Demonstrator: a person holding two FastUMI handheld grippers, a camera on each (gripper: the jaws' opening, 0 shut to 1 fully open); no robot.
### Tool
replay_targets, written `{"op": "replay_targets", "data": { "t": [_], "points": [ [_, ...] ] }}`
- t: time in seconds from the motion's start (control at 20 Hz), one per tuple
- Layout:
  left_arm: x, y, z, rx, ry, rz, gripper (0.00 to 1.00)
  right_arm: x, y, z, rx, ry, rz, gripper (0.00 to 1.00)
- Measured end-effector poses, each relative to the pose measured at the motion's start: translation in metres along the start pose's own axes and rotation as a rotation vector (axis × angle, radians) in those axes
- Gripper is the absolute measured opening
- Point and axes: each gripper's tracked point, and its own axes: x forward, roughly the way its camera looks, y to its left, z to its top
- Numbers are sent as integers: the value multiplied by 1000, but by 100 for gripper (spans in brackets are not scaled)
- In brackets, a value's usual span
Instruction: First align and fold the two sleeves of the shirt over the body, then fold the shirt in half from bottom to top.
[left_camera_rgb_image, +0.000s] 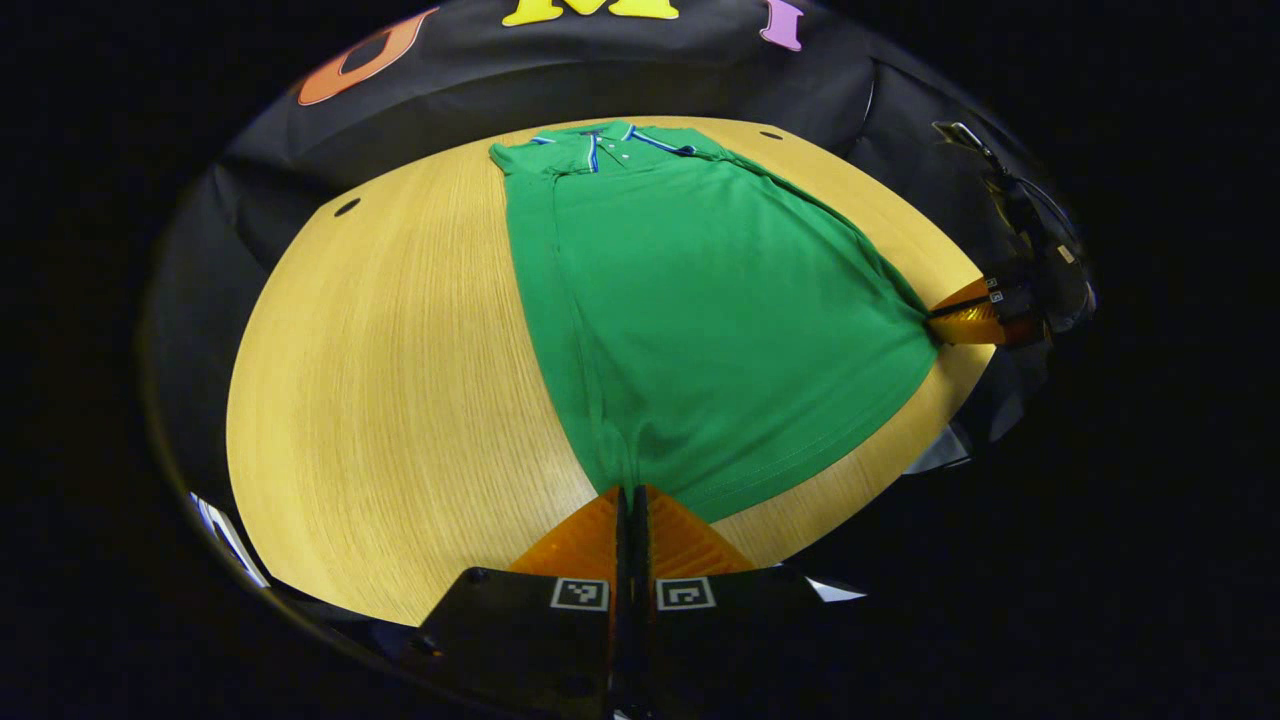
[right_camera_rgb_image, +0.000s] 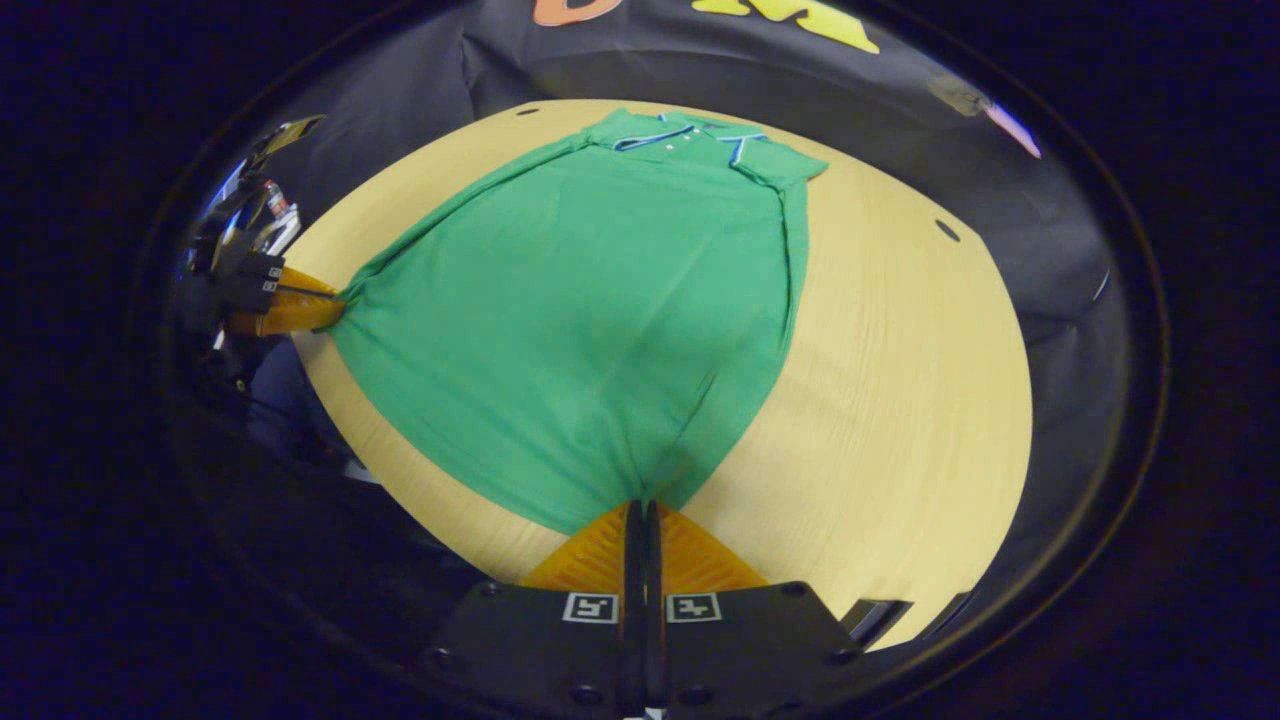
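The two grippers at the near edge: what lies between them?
The bottom hem of the green shirt stretches between the left gripper and the right gripper; each pinches a bottom corner. Both views show it, on the wooden table.

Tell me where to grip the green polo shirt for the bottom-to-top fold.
Grip the green polo shirt at its two bottom hem corners, coming in low from the near table edge. The sleeves are folded in and the collar lies far, so the hem is nearest; left gripper and right gripper pinch there.

Matt knit-looking cloth shirt (left_camera_rgb_image: 700, 300) on smooth, faintly glossy wood-grain table (left_camera_rgb_image: 400, 400).
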Motion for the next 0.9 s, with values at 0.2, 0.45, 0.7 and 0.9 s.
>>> {"op": "replay_targets", "data": {
  "t": [0.2,0.45,0.7,0.9],
  "points": [
    [-13,4,20,-105,-21,-48,3,-17,-6,29,130,-52,46,2],
    [-36,4,59,-100,-88,-93,4,-34,-18,65,245,-118,90,1],
    [-39,17,103,-79,-147,-85,4,-46,-32,103,288,-187,102,3],
    [-50,29,144,-64,-212,-83,3,-57,-43,135,302,-237,102,5]
  ]
}}
